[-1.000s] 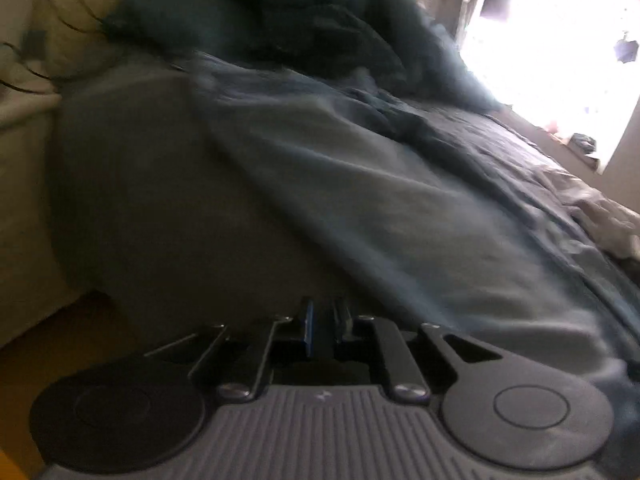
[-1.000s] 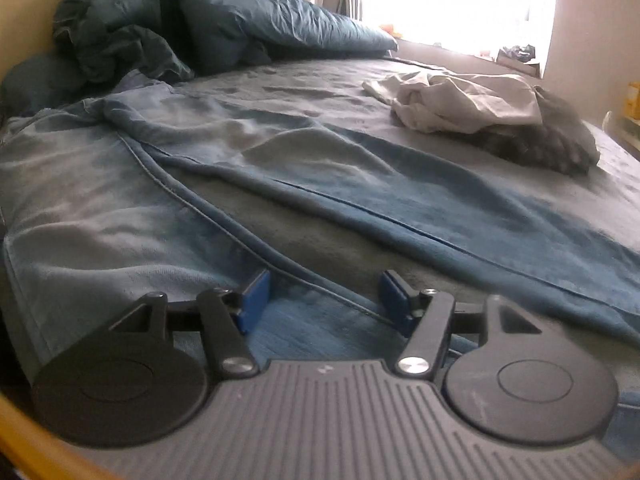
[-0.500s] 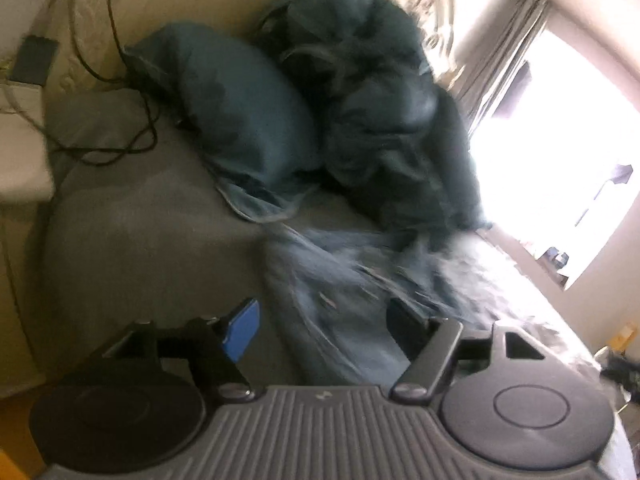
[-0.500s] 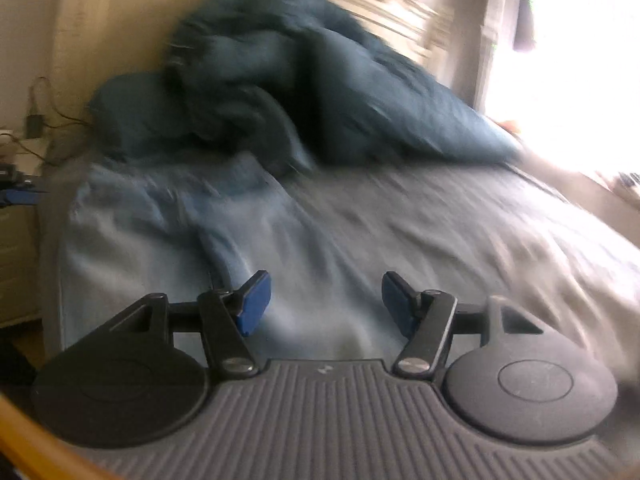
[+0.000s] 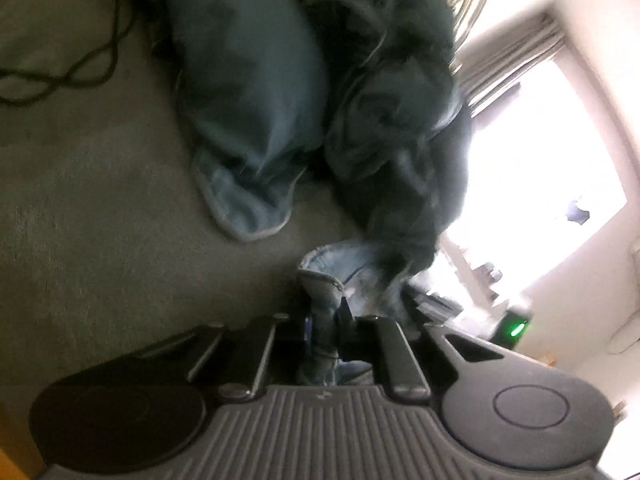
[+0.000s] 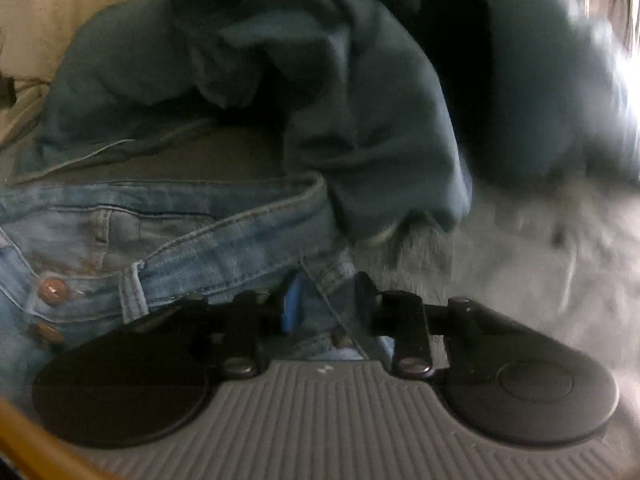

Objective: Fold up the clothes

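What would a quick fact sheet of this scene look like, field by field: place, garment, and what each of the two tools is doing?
place: a bed with a grey sheet
garment: light blue jeans, waistband and copper buttons showing
left gripper: jaws closing, a fold of the denim pinched between them
right gripper: jaws closing around the jeans' waistband edge
behind the jeans: dark teal pillow and a bunched teal duvet
other: black cable lying on the sheet; bright window
sharpness: both views partly blurred

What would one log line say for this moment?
left gripper: closing on jeans | right gripper: closing, waistband between jaws | bed: beneath
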The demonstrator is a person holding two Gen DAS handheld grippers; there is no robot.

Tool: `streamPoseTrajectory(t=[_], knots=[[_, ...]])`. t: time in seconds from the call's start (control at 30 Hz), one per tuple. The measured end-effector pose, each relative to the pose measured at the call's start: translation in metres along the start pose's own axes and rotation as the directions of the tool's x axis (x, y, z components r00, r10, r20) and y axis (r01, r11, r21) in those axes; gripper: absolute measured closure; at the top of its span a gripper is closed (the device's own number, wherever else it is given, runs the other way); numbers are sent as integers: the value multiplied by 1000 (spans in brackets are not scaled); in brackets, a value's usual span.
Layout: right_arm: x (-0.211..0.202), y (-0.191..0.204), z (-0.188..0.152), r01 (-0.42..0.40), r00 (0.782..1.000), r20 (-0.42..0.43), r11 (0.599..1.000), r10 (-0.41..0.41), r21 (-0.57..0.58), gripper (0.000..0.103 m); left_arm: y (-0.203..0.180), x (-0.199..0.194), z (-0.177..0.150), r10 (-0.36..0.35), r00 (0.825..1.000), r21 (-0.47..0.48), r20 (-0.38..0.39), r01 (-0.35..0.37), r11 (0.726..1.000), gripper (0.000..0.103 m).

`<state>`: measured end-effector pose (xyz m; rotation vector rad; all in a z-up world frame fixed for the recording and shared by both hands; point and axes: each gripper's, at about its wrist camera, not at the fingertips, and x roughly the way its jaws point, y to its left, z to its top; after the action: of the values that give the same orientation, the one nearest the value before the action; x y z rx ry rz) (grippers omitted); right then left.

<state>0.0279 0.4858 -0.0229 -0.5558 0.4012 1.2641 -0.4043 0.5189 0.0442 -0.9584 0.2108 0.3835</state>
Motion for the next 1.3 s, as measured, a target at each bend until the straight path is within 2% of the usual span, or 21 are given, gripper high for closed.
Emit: streamPoseTrajectory(t=[0.03,0.1,0.2,0.3,0.37,0.43,0.5,0.57,0.6,0.63,0.67,0.73,0.8,0.83,0.9,0.93,0.97,1.03,1.13,1.23,1.3], knots=[[-2,5,-4,19,999,44,999,-18,-29,83,-6,-5,2,-14,1000,12,24,13,1000,92],[-5,6,-3,25,995,96,1000,-25,6,85,-24,-13,5,-34,997,82,72,29,996,92],[-12,9,4,68,972,223,997,-72,27,99,-39,-10,8,55,992,189,114,-76,979,92],[13,8,12,57,981,181,996,-69,68,99,-12,9,-1,195,979,152,65,-203,967,91],[34,11,9,86,991,101,995,-92,58,99,4,15,-9,194,979,138,53,-200,970,90],[37,16,10,106,991,80,993,-109,44,99,6,10,-9,164,984,105,74,-171,980,88],[38,22,14,137,989,59,991,-137,7,99,1,4,-6,177,981,82,78,-183,980,79],[31,23,18,138,988,69,990,-138,9,98,-6,-3,-3,216,973,100,76,-223,970,75],[23,20,20,121,988,94,992,-123,29,98,-9,-9,-1,235,968,117,93,-245,962,63],[14,16,22,90,987,128,993,-98,70,93,-11,-13,1,251,961,131,114,-265,955,58],[6,9,25,38,987,153,991,-57,125,79,-14,-18,2,256,958,140,130,-273,952,49],[-1,1,28,-80,986,160,982,53,171,62,-19,-19,2,228,966,139,121,-244,960,48],[-1,5,26,-141,982,141,983,123,119,57,-20,-21,-7,215,975,116,57,-221,968,45],[2,12,24,-122,987,116,990,113,71,56,-17,-17,-11,222,975,98,17,-222,970,45],[13,29,18,-68,996,58,997,69,-22,52,-12,-6,-17,219,976,82,1,-219,972,48],[19,34,15,-50,998,42,998,52,-45,49,-11,-4,-19,219,976,86,17,-219,972,56],[23,37,12,-36,999,38,998,38,-48,48,-10,-4,-20,191,981,71,25,-192,979,86],[26,40,13,-17,999,45,999,19,-31,50,-7,-7,-20,118,992,21,42,-119,993,88],[26,45,17,28,997,67,997,-23,-69,55,-13,-21,-16,93,992,42,91,-97,994,92],[36,58,18,73,995,83,984,-60,-164,56,-12,-11,-22,174,982,89,70,-180,980,92],[42,60,19,98,992,98,975,-80,-197,57,6,0,-29,174,983,59,54,-177,982,90]])
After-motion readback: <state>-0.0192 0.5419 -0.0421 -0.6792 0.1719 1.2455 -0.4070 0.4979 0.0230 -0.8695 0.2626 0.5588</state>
